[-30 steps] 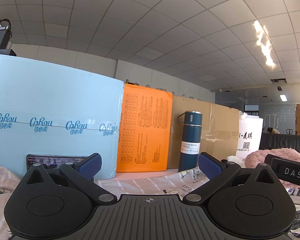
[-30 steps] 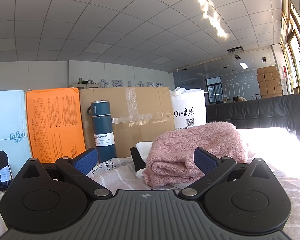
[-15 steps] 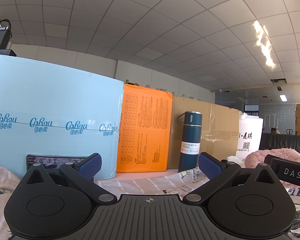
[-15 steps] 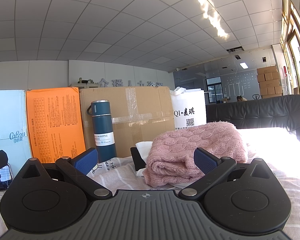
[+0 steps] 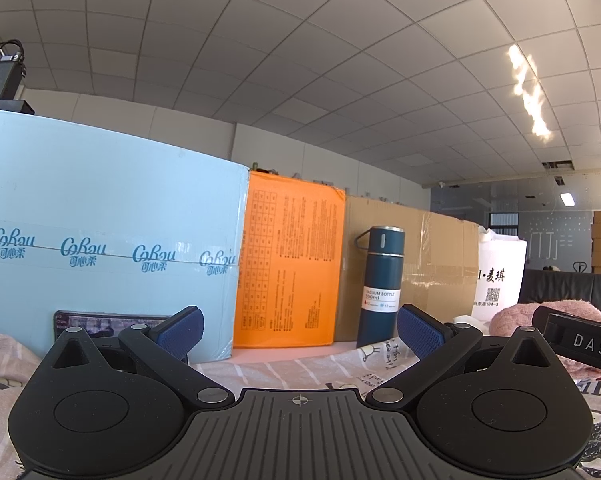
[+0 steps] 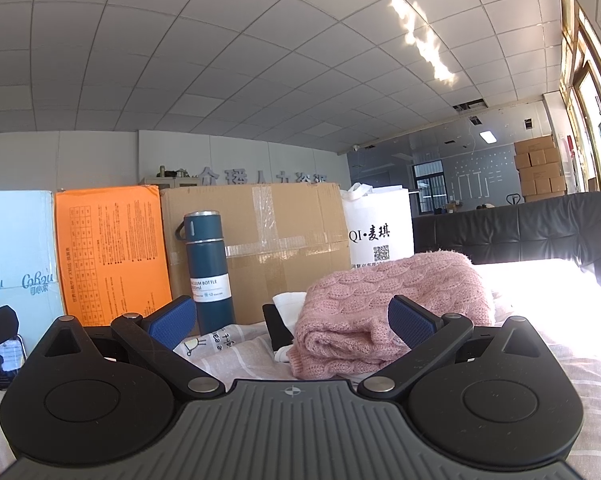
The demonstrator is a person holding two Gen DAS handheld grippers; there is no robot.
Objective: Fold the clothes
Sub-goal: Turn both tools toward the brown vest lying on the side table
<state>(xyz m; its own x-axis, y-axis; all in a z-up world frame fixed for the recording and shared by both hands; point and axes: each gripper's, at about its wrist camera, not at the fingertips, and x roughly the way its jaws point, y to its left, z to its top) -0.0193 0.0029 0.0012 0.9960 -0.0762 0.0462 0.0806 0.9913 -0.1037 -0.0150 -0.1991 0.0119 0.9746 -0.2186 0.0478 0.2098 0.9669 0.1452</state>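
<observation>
I see both grippers lying low over the printed bedsheet (image 5: 300,364), aimed level at the row of boxes. My left gripper (image 5: 300,330) has its blue pads spread wide with nothing between them; ahead of it stand the pale blue carton (image 5: 108,248), the orange carton (image 5: 290,264) and the dark teal vacuum bottle (image 5: 378,284) upright before the brown cardboard box (image 5: 436,264). A phone (image 5: 100,326) leans against the blue carton, just behind the left pad.

My right gripper (image 6: 292,320) is likewise spread apart and holds nothing. The folded pink knit sweater (image 6: 384,304) lies on the sheet just past its right pad, resting partly over white cloth (image 6: 288,302), with a white shopping bag (image 6: 380,228) behind it.
</observation>
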